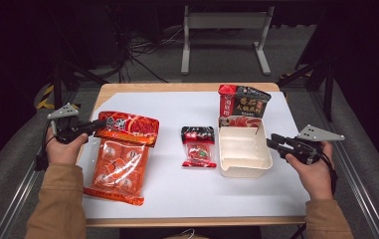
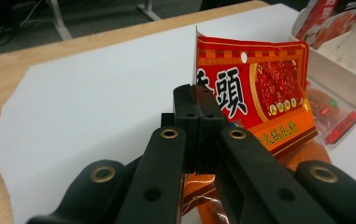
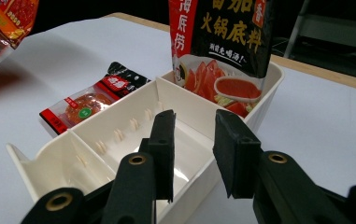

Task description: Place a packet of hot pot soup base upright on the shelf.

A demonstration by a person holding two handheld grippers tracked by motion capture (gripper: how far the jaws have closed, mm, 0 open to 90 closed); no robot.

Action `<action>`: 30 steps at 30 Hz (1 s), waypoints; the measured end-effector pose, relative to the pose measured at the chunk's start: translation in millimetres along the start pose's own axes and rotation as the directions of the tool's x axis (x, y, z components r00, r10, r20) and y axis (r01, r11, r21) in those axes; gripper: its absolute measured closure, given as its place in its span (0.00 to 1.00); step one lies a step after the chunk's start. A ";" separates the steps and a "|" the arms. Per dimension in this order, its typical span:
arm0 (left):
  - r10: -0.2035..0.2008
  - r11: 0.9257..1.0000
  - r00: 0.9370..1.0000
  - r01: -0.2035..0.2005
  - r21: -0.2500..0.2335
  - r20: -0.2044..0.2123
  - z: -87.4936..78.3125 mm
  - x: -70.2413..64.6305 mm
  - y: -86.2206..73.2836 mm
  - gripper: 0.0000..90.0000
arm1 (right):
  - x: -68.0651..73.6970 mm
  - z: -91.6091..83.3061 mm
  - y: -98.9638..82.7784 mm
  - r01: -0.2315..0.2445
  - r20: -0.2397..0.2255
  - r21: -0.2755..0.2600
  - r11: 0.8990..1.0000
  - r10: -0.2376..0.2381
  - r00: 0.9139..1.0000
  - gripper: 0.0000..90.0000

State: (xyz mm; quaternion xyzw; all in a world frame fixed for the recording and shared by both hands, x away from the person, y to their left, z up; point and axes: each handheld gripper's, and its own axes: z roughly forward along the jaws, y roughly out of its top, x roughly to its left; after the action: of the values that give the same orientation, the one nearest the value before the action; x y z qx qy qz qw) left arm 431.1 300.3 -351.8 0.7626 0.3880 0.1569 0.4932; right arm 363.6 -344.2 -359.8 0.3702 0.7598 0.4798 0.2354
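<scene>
A large orange-red snack packet (image 1: 122,154) lies at the left of the white sheet. My left gripper (image 1: 100,127) is shut on its top edge, which stands tilted up off the sheet. In the left gripper view the gripper (image 2: 199,100) clamps the packet (image 2: 259,93) at its left corner. A white divided tray (image 1: 244,172) sits at the right, with a black-and-red pouch (image 1: 242,103) standing in its far compartment. My right gripper (image 1: 271,141) hovers at the tray's right wall. Its jaws (image 3: 194,126) stand apart over the tray (image 3: 26,170) with nothing between them.
A small red sachet (image 1: 198,147) lies between the big packet and the tray, and it also appears left of the tray in the right gripper view (image 3: 91,100). The pouch (image 3: 227,37) rises behind the tray. Beyond the table stands a metal frame (image 1: 224,22).
</scene>
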 end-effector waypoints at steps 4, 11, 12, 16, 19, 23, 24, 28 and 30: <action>0.025 0.999 1.000 -0.025 -0.032 0.008 -10.7 -12.7 9.5 1.00 | 2.4 -1.4 2.3 0.015 0.005 -0.010 1.000 -0.015 1.000 0.75; 0.089 0.993 0.996 -0.088 -0.076 0.006 -21.8 -28.9 20.0 1.00 | 7.1 -2.3 6.4 0.011 0.002 0.019 1.000 -0.011 1.000 0.76; 0.099 0.992 0.995 -0.098 -0.084 0.005 -24.4 -32.2 21.7 1.00 | 7.6 -2.5 7.3 0.011 0.001 0.025 1.000 -0.011 1.000 0.75; 0.122 0.986 0.992 -0.119 -0.118 0.019 -33.0 -41.8 27.1 1.00 | 10.8 -2.8 9.9 0.010 -0.015 0.038 0.999 -0.009 1.000 0.73; 0.133 0.982 0.991 -0.128 -0.141 0.026 -37.0 -48.4 30.1 1.00 | 13.4 -2.8 12.0 0.017 -0.023 0.035 0.999 -0.017 1.000 0.70; 0.160 0.975 0.987 -0.154 -0.158 0.030 -42.3 -57.6 34.3 1.00 | 16.1 -3.4 14.3 0.013 -0.034 0.041 0.999 -0.012 0.999 0.70; 0.174 0.973 0.984 -0.165 -0.160 0.040 -43.9 -60.3 35.8 1.00 | 17.1 -3.6 15.4 0.013 -0.038 0.044 0.999 -0.011 0.999 0.71; 0.200 0.967 0.978 -0.186 -0.176 0.064 -50.0 -66.8 38.9 1.00 | 23.0 -4.4 19.7 0.023 -0.056 0.042 0.999 -0.020 0.998 0.73; 0.215 0.963 0.974 -0.200 -0.182 0.068 -53.5 -71.2 40.8 1.00 | 26.3 -4.2 21.7 0.031 -0.065 0.036 0.999 -0.029 0.998 0.73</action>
State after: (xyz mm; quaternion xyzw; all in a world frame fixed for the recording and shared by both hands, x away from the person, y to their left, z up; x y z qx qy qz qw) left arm 369.5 272.2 -281.1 0.7591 0.2687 0.2077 0.5554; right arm 351.8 -320.0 -338.5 0.3475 0.7812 0.4737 0.2111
